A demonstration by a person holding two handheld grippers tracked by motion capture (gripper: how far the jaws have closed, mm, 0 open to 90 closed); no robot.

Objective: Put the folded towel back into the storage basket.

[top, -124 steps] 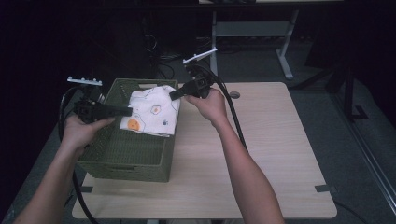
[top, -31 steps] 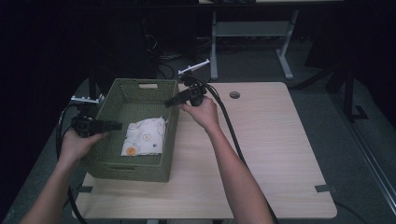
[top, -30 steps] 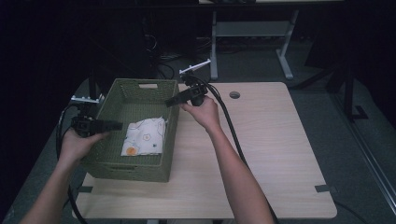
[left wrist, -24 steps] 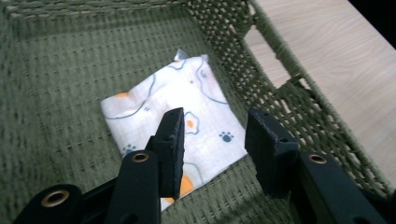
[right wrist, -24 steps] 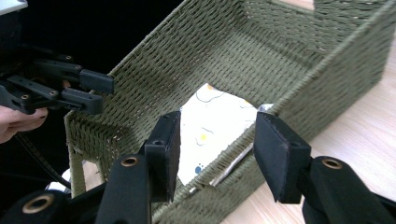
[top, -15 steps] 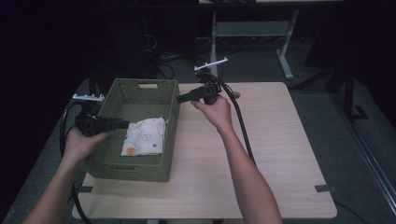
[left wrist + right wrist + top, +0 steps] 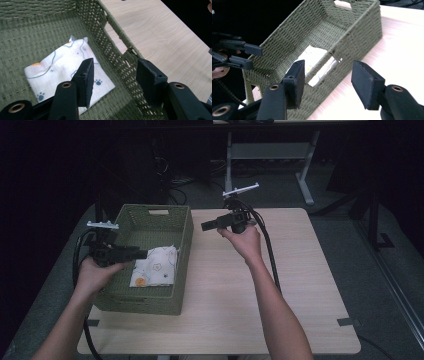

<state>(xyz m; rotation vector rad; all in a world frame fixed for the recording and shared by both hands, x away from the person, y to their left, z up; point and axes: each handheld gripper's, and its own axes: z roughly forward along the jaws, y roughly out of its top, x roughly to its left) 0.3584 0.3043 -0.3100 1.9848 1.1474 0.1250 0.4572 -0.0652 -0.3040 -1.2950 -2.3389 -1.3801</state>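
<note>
A green woven basket (image 7: pixel 181 245) stands on the left half of the wooden table (image 7: pixel 300 285). A folded white cloth (image 7: pixel 155 267) with small prints lies flat on its floor. My left gripper (image 7: pixel 144 253) hangs over the basket's left side, above the cloth (image 7: pixel 62 65). In the left gripper view the left gripper (image 7: pixel 115 72) has just been opening, with nothing between the jaws. My right gripper (image 7: pixel 204 226) is held above the table to the right of the basket, pointing at it. The right gripper (image 7: pixel 328 75) has also just been opening, empty, facing the basket (image 7: pixel 362 27) and the cloth (image 7: pixel 315 56).
The table's right half is bare wood, with a tape mark (image 7: pixel 345 321) near its front right corner. A metal desk frame (image 7: pixel 270 150) and cables stand on the dark floor behind. Thick cables trail from both grippers along the forearms.
The cloth, held up over the basket seconds ago, now lies flat inside. My right gripper has drawn away rightward from the basket's rim. The left hand has shifted slightly.
</note>
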